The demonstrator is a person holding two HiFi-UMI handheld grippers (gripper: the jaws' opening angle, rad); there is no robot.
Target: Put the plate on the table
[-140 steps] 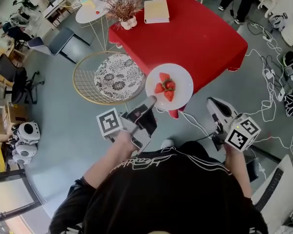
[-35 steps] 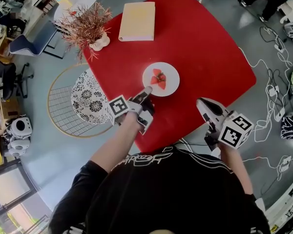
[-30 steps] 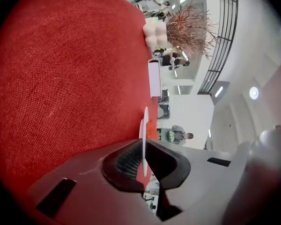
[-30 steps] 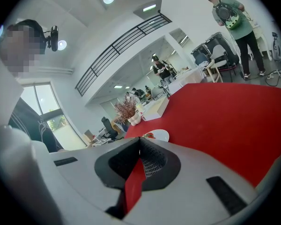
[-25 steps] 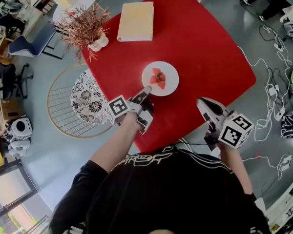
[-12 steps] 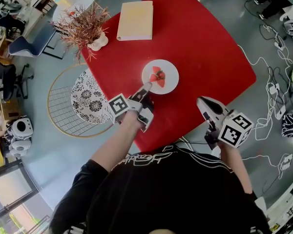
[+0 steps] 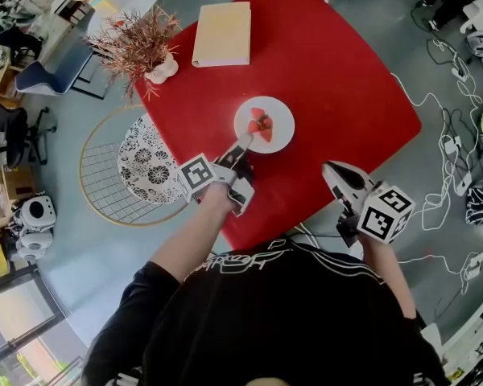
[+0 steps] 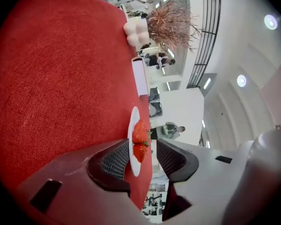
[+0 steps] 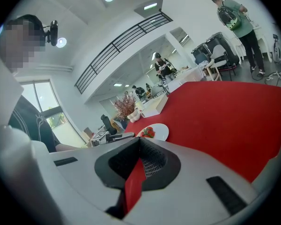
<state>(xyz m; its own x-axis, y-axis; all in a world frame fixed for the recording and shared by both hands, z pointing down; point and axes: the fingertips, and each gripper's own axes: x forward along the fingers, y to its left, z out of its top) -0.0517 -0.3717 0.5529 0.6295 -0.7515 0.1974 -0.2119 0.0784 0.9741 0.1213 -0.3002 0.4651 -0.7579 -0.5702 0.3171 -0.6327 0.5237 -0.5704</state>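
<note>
A white plate (image 7: 280,119) with cut strawberries (image 7: 262,124) rests flat on the red table (image 7: 338,79), near its front left part. My left gripper (image 7: 243,143) reaches the plate's near rim. In the left gripper view the plate (image 8: 130,131) stands edge-on between the pads of the left gripper (image 8: 143,156). Its jaws are opening, with a gap showing on the strawberry (image 8: 140,132) side. My right gripper (image 7: 332,171) hovers at the table's front edge, shut and holding nothing. In the right gripper view the right gripper (image 9: 140,144) points toward the plate (image 9: 160,132).
A tan book (image 7: 223,34) lies at the table's far side. A dried plant in a white vase (image 7: 141,43) stands at the far left corner. A round wire side table (image 7: 137,163) sits left of the red table. Cables (image 7: 451,135) trail over the floor at the right.
Several seconds ago the left gripper carried the plate in the air before the table; now the plate lies on the cloth. In the last second the arms barely moved.
</note>
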